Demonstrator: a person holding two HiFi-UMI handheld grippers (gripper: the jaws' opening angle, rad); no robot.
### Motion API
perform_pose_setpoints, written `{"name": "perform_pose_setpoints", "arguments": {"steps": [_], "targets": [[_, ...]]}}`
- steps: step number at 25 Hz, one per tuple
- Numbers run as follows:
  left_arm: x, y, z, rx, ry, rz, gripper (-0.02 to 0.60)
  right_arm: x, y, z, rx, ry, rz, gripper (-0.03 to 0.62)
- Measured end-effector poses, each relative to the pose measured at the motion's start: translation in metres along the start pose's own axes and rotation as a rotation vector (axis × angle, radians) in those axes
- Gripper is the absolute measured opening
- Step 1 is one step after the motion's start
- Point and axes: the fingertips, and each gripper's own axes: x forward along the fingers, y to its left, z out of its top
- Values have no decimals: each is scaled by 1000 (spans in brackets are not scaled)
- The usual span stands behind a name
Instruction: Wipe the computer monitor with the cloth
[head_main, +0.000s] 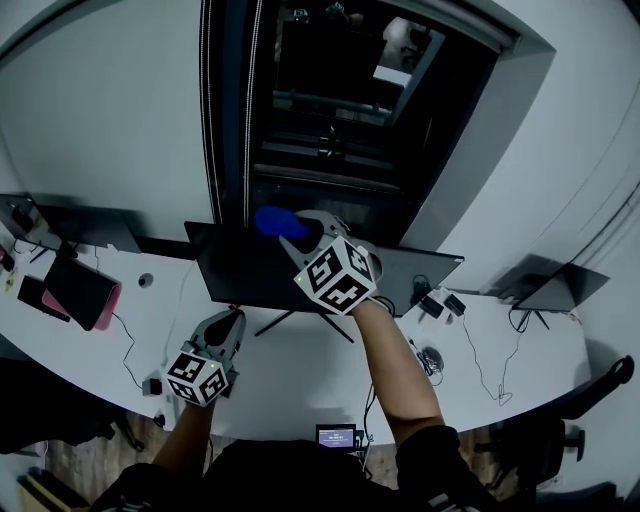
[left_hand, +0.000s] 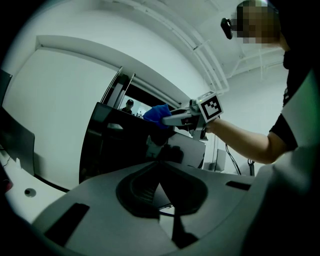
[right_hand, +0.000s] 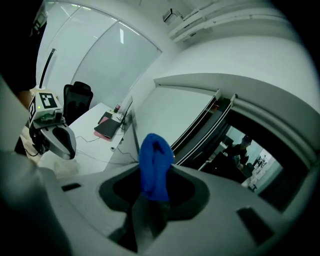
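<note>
The dark monitor (head_main: 240, 275) stands on the white desk (head_main: 300, 375), screen facing me. My right gripper (head_main: 290, 232) is raised at the monitor's top edge and is shut on a blue cloth (head_main: 270, 220), which rests against the top of the screen. In the right gripper view the cloth (right_hand: 154, 167) sticks up between the jaws. The left gripper view shows the cloth (left_hand: 156, 115) and the right gripper (left_hand: 172, 119) at the monitor's (left_hand: 115, 145) upper edge. My left gripper (head_main: 232, 318) hangs low over the desk before the screen's lower left, jaws shut on nothing.
A dark pad on a pink one (head_main: 80, 290) lies at the desk's left. Other monitors stand at far left (head_main: 70, 225) and far right (head_main: 555, 285). Adapters (head_main: 440, 303) and cables trail to the right. An office chair (head_main: 560, 435) is at the lower right.
</note>
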Motion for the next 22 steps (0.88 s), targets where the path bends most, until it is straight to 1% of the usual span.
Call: {"name": "perform_pose_setpoints", "arguments": {"steps": [6, 11, 22], "targets": [[3, -10, 1, 4, -6, 6, -6, -11, -5, -13, 12, 0, -3, 132], [5, -23, 2, 14, -16, -12, -6, -22, -9, -25, 27, 3, -9, 130], [13, -45, 4, 33, -13, -25, -6, -44, -19, -49, 44, 11, -23, 130]]}}
